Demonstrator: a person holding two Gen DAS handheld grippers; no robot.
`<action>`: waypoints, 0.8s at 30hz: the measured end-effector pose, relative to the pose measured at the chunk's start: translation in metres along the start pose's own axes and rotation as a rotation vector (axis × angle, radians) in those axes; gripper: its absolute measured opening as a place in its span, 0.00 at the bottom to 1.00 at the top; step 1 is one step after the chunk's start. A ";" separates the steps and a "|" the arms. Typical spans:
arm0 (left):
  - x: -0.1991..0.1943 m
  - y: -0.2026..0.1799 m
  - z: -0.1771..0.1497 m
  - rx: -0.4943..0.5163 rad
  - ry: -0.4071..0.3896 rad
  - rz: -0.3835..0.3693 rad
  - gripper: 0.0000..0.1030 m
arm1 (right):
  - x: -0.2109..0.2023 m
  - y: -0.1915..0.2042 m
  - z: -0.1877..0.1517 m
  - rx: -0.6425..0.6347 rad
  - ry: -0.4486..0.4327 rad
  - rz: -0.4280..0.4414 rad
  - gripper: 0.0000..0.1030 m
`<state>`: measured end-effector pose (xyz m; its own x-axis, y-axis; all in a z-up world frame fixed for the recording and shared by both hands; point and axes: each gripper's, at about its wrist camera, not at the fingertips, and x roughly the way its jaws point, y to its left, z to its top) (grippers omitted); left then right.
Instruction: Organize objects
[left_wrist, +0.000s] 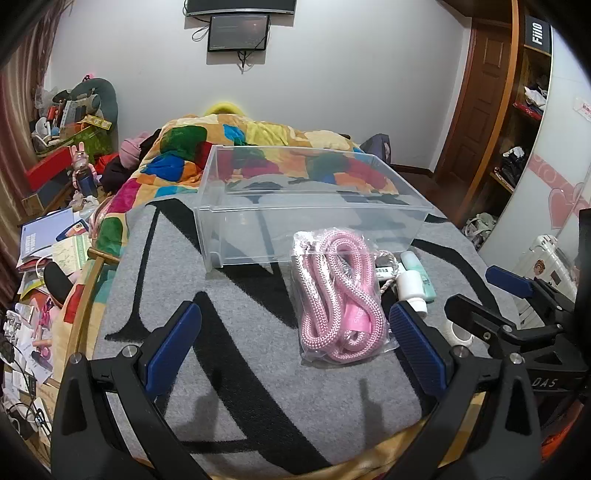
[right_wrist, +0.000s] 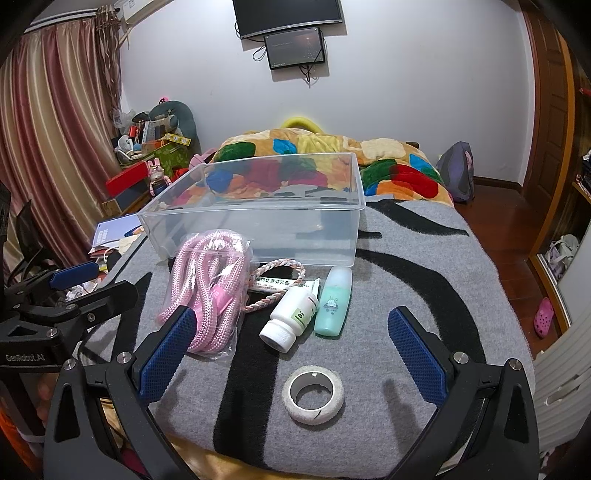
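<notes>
A grey blanket (right_wrist: 424, 266) covers the bed. The bagged pink rope (left_wrist: 340, 295) lies mid-blanket before the clear bin (left_wrist: 314, 206): soft, light, slippery plastic; best pinched across the coils. The left gripper (left_wrist: 295, 343) and right gripper (right_wrist: 291, 347) gape wide, empty.

Grey blanket with black lettering (right_wrist: 424, 266) spread over bed. Multicoloured patchwork quilt (right_wrist: 388, 162) bunched at far end, against white wall. Two dark wall-mounted screens (right_wrist: 295, 44), smaller below larger, cables dangling. Reddish striped curtain (right_wrist: 55, 129) at left. Heap of boxes, books, pink rabbit figure (right_wrist: 157, 177) beside bed. Purple backpack (right_wrist: 458, 170) on wooden floor. Pink clog (right_wrist: 543, 321) by right edge. Brown wooden door (left_wrist: 480, 92).
</notes>
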<state>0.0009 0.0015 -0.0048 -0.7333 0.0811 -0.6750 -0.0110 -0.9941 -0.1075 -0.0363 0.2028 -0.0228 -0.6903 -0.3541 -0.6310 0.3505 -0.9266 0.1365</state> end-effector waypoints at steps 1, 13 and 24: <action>0.000 0.000 0.000 0.001 -0.001 -0.001 1.00 | 0.000 0.001 0.000 0.000 0.000 0.000 1.00; -0.003 -0.003 -0.002 0.012 -0.006 -0.010 1.00 | 0.000 0.001 0.000 0.008 0.005 0.003 1.00; -0.003 -0.003 -0.002 0.014 -0.008 -0.011 1.00 | 0.000 0.001 0.000 0.011 0.007 0.007 1.00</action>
<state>0.0042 0.0048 -0.0040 -0.7386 0.0919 -0.6679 -0.0291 -0.9941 -0.1045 -0.0359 0.2022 -0.0227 -0.6832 -0.3598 -0.6354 0.3484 -0.9254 0.1494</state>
